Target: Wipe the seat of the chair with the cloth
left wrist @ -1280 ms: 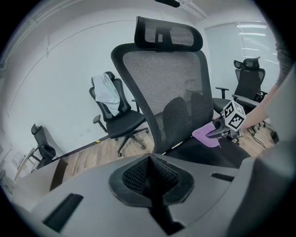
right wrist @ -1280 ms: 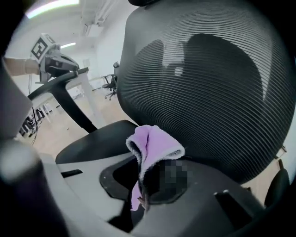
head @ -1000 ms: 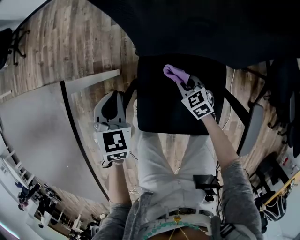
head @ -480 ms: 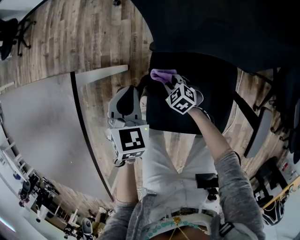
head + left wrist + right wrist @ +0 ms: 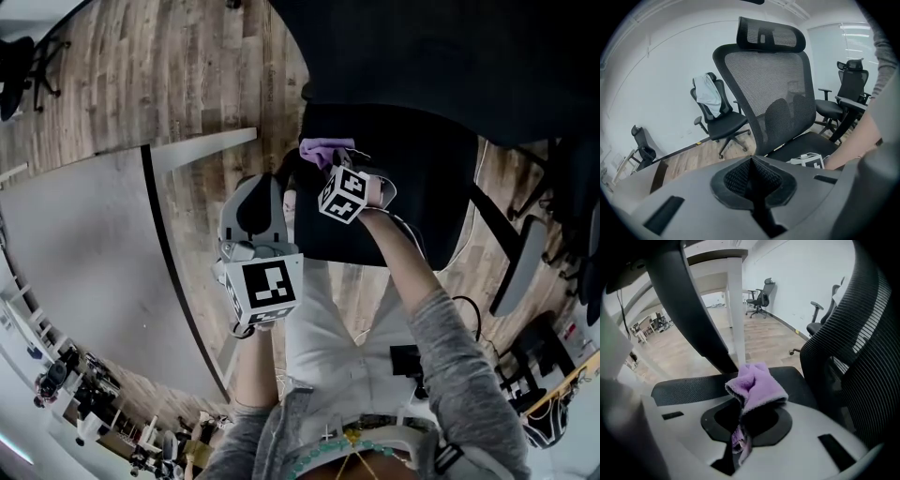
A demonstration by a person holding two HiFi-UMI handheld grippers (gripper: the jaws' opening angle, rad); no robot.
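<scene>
Cloth swept to the seat's left side

Nearest, the left claw (image 5: 752, 180), closed on nothing, hangs just left of the chair and has hardly shifted. The right claw (image 5: 740, 420) pinches the purple cloth (image 5: 757, 385), carried from mid-seat to the far-left part of the black seat (image 5: 412, 187), below the mesh backrest (image 5: 862, 362).

No text, label, brand or number can be read.
</scene>
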